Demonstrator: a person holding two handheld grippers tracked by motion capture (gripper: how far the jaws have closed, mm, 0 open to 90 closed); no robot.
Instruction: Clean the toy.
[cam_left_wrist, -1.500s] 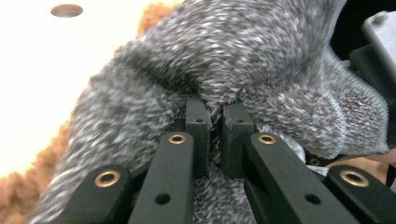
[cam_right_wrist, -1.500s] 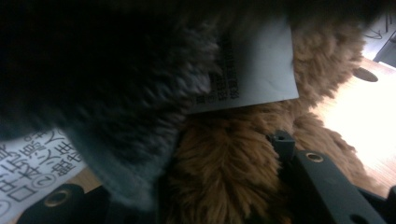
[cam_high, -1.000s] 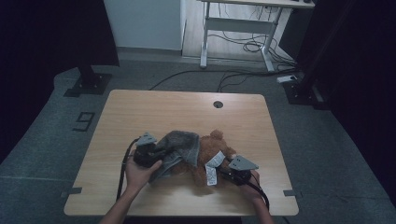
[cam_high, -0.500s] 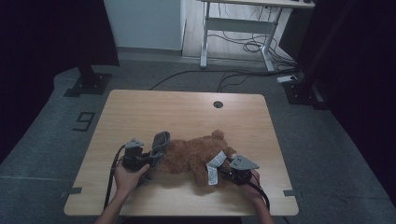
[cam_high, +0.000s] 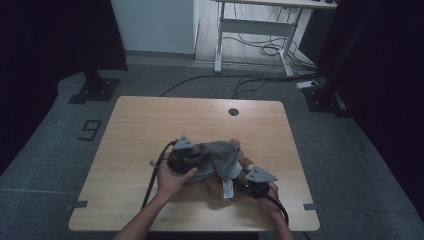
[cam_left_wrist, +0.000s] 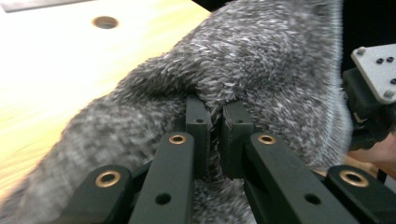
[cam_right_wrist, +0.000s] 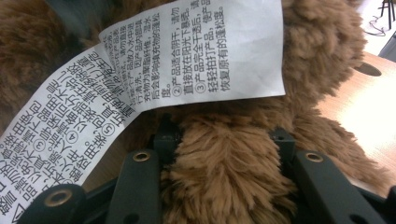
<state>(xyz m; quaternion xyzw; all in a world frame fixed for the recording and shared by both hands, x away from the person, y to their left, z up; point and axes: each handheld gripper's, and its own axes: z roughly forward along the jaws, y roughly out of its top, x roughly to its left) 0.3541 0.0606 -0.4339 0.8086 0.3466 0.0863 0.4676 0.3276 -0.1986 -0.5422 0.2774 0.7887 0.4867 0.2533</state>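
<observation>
A brown plush toy (cam_high: 216, 186) lies near the table's front edge, with a white printed label (cam_high: 228, 188) hanging from it. A grey fuzzy cloth (cam_high: 218, 157) is draped over its top. My left gripper (cam_high: 196, 159) comes in from the left and is shut on a fold of the grey cloth (cam_left_wrist: 261, 60), the pads (cam_left_wrist: 198, 122) nearly touching. My right gripper (cam_high: 241, 184) is at the toy's right side, shut on a thick brown furry limb (cam_right_wrist: 224, 177) just below the label (cam_right_wrist: 219, 51). Much of the toy is hidden under the cloth.
The wooden table (cam_high: 150, 125) has bare room to the left and behind the toy, and a round cable hole (cam_high: 233, 111) near its far edge. The right gripper's grey plate (cam_left_wrist: 376, 70) is close beyond the cloth. Stand bases and cables lie on the floor beyond.
My left gripper has swung from the left of the toy back to the right, carrying the grey cloth, which now lies spread over the toy. The right gripper has stayed put.
</observation>
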